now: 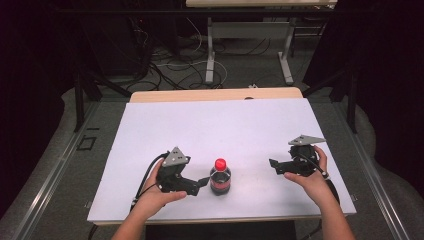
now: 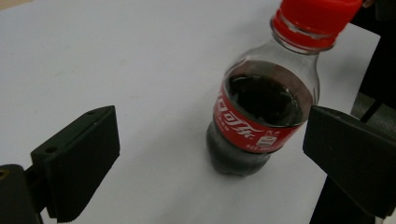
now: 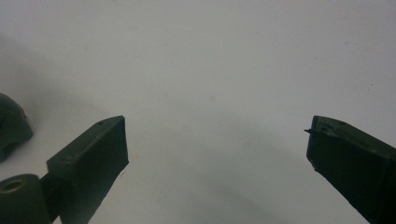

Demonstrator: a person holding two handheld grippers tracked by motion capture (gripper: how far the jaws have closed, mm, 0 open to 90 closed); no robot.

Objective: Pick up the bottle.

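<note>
Left gripper (image 1: 202, 183) gaped beside cola bottle (image 1: 220, 177), right gripper (image 1: 272, 164) gaped empty; best squared on label, closed gently below shoulder.

Glossy clear plastic bottle (image 2: 261, 116), matt tabletop (image 1: 210, 125)

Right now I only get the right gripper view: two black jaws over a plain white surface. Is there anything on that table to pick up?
Observer: Yes. A small clear plastic bottle of dark drink, with a red label, stands upright near the front middle of the white table.
Operator: Is it closed?
Observer: Yes, a red screw cap sits on its neck.
Operator: Is anything near it?
Observer: The left gripper is right beside it, jaws wide open and aimed at the bottle without touching it.
</note>
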